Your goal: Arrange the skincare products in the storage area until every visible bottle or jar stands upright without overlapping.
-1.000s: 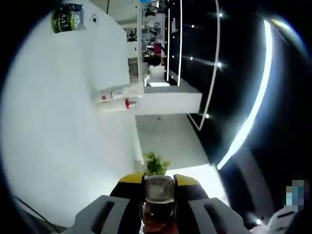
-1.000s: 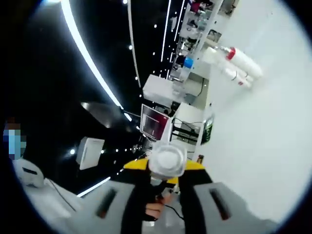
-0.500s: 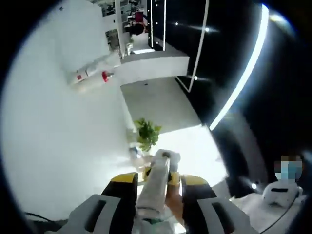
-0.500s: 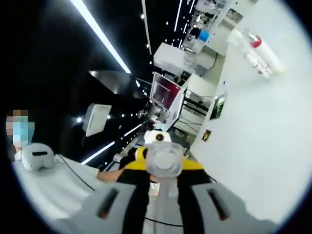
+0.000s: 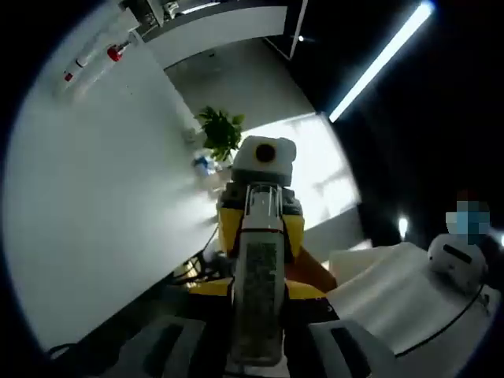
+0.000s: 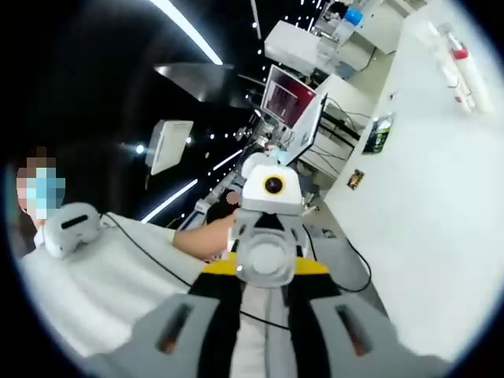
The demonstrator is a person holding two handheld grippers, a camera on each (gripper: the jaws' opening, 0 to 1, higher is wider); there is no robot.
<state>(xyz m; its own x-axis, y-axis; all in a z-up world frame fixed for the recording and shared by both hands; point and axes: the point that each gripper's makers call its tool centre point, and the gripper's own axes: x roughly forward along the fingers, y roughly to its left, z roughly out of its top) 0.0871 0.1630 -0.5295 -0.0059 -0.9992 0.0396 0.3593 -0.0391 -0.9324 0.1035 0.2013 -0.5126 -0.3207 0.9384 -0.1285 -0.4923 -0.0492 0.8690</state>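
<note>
In the left gripper view, the left tongs were clamped on a pale, speckled tube-shaped skincare container that stood up between the jaws. Directly ahead of it, beyond the tube's far end, the right tongs faced back toward the camera, their yellow-edged body just behind the tube. Up and to the left of the left tongs a potted plant stood against a white wall, and further up that wall a fire extinguisher was mounted. In the right gripper view, the right tongs were closed on a translucent round-topped bottle whose cap faced the camera. Just past that bottle the left tongs pointed back, with the person's hand gripping them from the left and a white sleeve leading away from it. Above, well apart, a monitor showed a reddish screen.
</note>
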